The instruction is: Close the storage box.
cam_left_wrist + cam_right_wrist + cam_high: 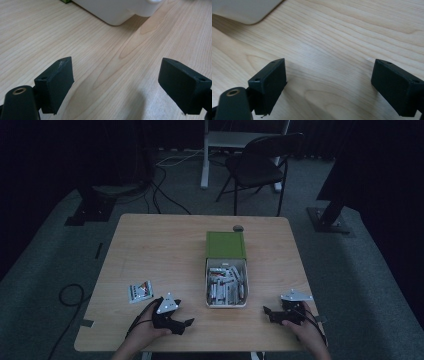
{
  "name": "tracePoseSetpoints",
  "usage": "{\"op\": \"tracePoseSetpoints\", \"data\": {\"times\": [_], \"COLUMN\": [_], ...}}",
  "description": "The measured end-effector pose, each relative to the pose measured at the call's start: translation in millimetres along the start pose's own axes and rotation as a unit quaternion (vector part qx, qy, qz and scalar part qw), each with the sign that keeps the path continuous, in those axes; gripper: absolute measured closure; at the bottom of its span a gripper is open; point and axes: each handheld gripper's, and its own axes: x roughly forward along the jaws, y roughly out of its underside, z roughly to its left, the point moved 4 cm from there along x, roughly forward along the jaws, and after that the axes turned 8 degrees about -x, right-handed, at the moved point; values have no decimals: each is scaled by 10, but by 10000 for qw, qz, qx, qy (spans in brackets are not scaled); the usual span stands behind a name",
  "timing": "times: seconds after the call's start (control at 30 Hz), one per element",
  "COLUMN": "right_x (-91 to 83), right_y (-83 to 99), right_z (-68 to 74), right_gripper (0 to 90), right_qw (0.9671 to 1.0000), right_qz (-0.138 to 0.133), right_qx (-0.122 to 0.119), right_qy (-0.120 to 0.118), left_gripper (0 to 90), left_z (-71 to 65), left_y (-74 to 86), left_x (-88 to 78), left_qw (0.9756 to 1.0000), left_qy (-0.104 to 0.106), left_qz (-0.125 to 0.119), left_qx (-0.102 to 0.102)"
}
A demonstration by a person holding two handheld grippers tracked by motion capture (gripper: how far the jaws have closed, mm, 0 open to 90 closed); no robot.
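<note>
Left gripper [116, 82]: jaws spread wide, nothing between them, just bare wooden table [100, 50] underneath. Right gripper [329, 83]: same story, jaws parted and empty over the wood. Ahead of each sits a rounded corner of the white box [117, 11], close but not touched. From the high view, that box [226, 282] lies between the two grippers, packed with small pieces, its green lid [226, 245] behind it. A small printed card [140, 291] lies just beyond the left gripper; its writing is too small to read.

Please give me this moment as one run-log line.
left gripper: open, empty | right gripper: open, empty | white bin: between them, full of small parts | green lid: behind bin
</note>
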Motion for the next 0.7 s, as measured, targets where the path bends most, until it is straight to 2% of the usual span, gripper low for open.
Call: {"op": "tracePoseSetpoints", "data": {"times": [0.13,0.17,0.27,0.37,0.6,0.7], "right_x": [2,5,13,9,-59,-89], "right_y": [-13,-18,-47,-78,-172,-212], "right_z": [68,87,149,177,208,224], "right_gripper": [124,124,124,124,125,125], "right_qw": [9997,9995,9991,9989,9979,9972], "right_qz": [13,22,0,-39,-356,-481], "right_qx": [-183,-244,-259,-293,-370,-279], "right_qy": [-164,-208,-337,-363,-387,-492], "left_gripper": [138,138,138,138,138,138], "left_z": [-19,-23,-14,-5,-36,-40], "left_y": [-43,-60,-94,-132,-179,-213], "left_x": [24,26,37,52,106,124], "left_qw": [9999,9998,9997,9994,9992,9989], "left_qy": [9,30,-19,-29,-14,-74], "left_qz": [-132,-182,-254,-328,-396,-462], "left_qx": [2,-64,-38,-93,-96,-77]}}
